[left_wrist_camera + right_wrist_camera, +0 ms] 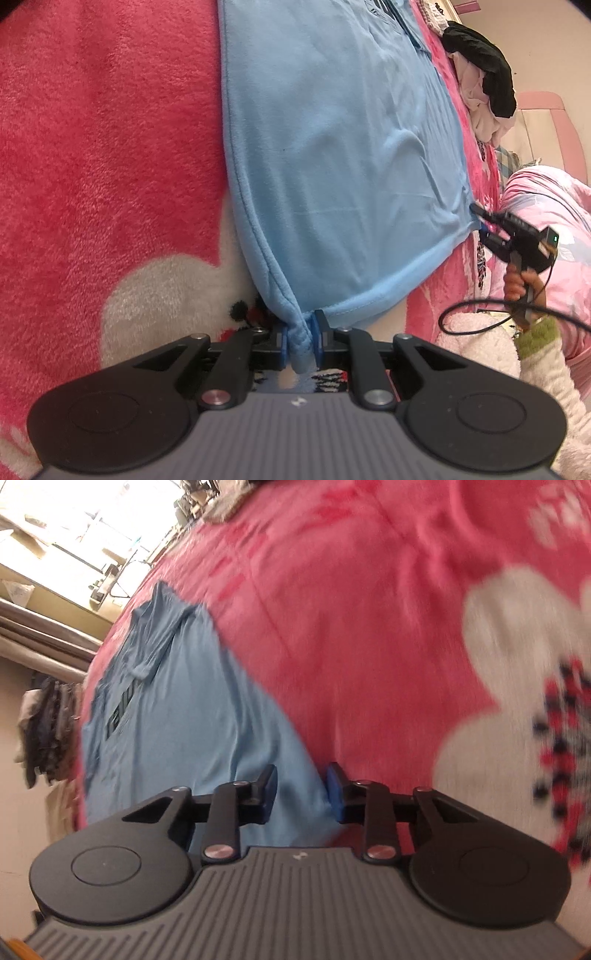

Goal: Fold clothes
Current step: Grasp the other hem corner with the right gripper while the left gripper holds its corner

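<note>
Two corners mattered: your left gripper pinched one hem corner of the blue shirt, lying flat on the pink blanket, while your right gripper straddled the other corner, jaws apart, not yet pressing, so both could lift together.

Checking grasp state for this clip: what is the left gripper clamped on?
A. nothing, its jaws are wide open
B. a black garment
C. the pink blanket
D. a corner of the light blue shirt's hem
D: in the left wrist view the left gripper has its blue pads pinched on a bunched corner of the light blue shirt.
</note>
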A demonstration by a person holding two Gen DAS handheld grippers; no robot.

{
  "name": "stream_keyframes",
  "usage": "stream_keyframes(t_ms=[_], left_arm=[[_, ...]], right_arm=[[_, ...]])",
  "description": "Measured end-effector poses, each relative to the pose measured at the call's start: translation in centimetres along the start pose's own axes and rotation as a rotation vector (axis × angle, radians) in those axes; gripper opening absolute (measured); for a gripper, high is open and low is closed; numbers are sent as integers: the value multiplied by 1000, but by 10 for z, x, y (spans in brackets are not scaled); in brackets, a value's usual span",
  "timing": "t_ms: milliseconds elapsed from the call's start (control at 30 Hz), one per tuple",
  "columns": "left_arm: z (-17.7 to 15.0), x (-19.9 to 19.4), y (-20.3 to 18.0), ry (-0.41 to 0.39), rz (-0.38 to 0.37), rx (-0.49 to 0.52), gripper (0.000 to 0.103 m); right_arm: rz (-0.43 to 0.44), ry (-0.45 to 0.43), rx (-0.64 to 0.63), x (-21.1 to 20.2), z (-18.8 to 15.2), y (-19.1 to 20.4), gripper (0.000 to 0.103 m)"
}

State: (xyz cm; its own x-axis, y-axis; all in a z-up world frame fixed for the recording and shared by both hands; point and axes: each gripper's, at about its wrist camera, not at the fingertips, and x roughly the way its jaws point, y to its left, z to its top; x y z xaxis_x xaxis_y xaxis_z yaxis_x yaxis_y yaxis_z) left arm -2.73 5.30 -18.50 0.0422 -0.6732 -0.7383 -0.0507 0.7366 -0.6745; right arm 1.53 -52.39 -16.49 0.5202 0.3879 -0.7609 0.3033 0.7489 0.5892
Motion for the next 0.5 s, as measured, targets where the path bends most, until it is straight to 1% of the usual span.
stream_keyframes(t_ms=[67, 133, 167, 233, 367, 500], left_arm=[[0, 0, -1, -2, 3, 4, 15], [0, 0, -3, -4, 7, 10, 15], [-1, 0, -4, -5, 10, 15, 15], [-2, 0, -6, -8, 15, 24, 15], [-4, 0, -9, -16, 18, 32, 14], [-7, -1, -13, -32, 28, 47, 11]], right_arm=[[31, 23, 22, -3, -11, -3, 22], [61, 29, 48, -4, -19, -7, 17], [68, 30, 60, -4, -23, -8, 16], [72, 19, 72, -4, -24, -9, 14], [90, -14, 125, 1, -19, -12, 14], [101, -1, 131, 5, -25, -8, 9]])
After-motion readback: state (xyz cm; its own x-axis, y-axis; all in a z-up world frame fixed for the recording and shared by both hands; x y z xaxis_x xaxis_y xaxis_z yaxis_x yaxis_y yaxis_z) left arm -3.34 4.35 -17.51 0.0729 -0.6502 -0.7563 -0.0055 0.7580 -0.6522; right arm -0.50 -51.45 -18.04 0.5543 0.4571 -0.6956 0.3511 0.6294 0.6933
